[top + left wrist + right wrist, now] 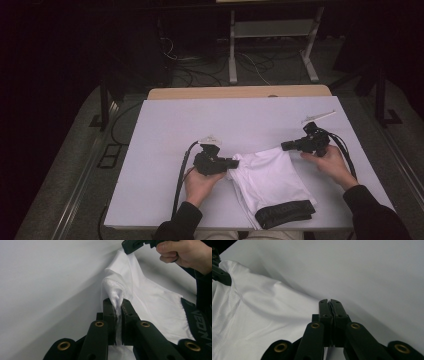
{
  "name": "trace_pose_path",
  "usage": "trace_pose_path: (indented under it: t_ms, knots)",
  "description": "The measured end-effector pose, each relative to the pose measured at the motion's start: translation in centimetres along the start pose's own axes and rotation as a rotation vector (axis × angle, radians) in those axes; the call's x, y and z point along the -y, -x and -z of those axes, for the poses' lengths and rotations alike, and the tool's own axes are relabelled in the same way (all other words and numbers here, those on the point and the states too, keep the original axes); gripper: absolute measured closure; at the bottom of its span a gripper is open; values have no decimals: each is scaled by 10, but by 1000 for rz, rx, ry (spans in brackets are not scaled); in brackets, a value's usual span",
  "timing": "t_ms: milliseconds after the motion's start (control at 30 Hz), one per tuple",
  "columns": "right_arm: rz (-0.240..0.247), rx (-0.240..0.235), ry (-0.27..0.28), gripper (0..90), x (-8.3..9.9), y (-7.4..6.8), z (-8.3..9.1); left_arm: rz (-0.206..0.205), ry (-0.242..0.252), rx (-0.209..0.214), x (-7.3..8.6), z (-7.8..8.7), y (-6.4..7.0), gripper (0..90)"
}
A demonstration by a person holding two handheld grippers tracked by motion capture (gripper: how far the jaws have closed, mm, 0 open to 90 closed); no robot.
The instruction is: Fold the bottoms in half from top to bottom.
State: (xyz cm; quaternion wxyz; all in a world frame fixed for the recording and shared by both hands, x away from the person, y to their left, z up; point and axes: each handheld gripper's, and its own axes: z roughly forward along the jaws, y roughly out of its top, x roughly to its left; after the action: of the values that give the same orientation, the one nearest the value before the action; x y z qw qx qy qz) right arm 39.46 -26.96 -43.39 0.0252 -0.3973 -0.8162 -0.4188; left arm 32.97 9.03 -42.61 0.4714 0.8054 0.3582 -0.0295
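A white garment (270, 175) with a black waistband (285, 214) lies on the white table (200, 115) near its front edge. My left gripper (234, 163) is shut on the garment's upper left corner; a bunched fold of the white cloth (150, 297) is pinched between the jaws of the left gripper (119, 301). My right gripper (284, 146) is shut at the upper right corner, where the cloth is drawn up to its tip. In the right gripper view, the garment (249, 302) runs up to the closed jaws of the right gripper (329, 301).
A wooden board edge (240, 92) borders the table's far side. Beyond it, cables lie on the dark floor around a metal frame (272, 30). Bare table surface stretches behind and to the left of the garment.
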Motion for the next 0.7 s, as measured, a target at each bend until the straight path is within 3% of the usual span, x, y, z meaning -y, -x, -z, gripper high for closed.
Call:
trace_pose_path:
  t_ms: [700]
  knots:
    - [-10, -2, -2, 868, -35, -4, -36, 4, -13, -64, -12, 26, -30, 835]
